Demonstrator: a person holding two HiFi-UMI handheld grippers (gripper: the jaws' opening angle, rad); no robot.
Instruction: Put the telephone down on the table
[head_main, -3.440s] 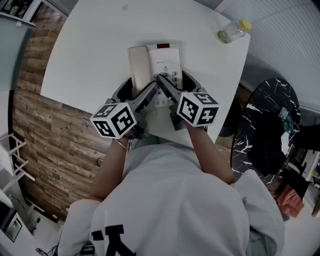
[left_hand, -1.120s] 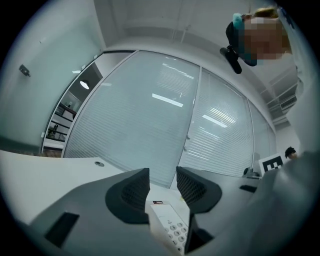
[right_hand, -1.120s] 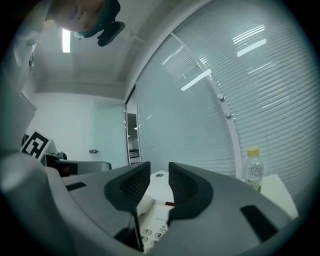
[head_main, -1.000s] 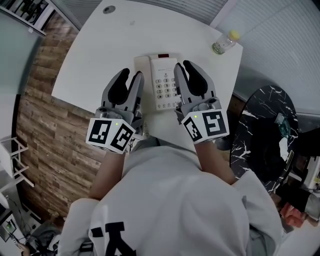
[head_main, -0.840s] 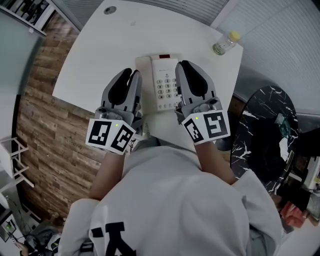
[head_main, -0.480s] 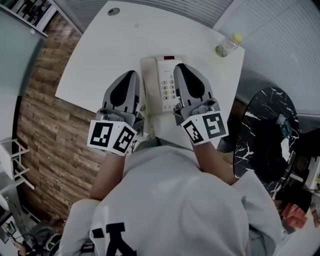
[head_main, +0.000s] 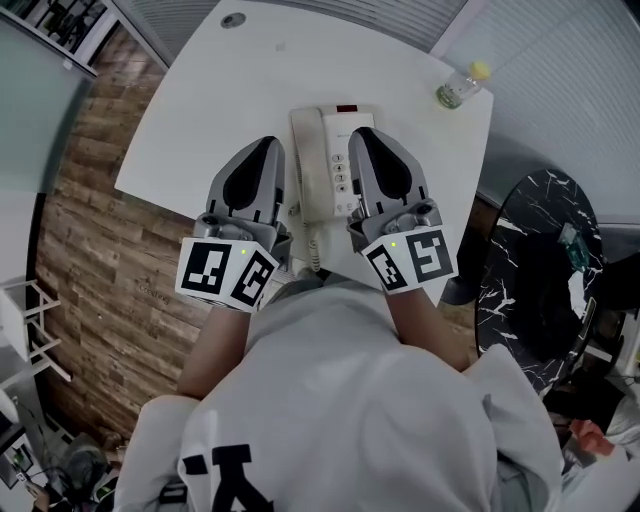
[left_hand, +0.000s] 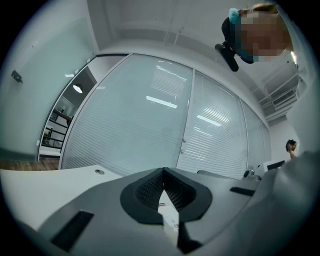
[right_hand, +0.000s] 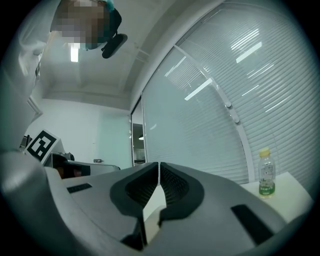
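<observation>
Telephone (head_main: 320, 170) sits on tabletop (head_main: 190, 110), btw L tongs (head_main: 266, 146) & R tongs (head_main: 362, 134). Both closed tight, nothing gripped; bottle (head_main: 458, 90) far right

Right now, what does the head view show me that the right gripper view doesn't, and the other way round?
Only the head view: the telephone on the white table between the left claw and right claw, its coiled cord, the wooden floor and a black marbled round table. Only the right gripper view: the slatted glass wall ahead, and the right claw's jaw tips meeting with nothing pinched between them. Both: the right claw, the white table and the yellow-capped bottle at its corner.
</observation>
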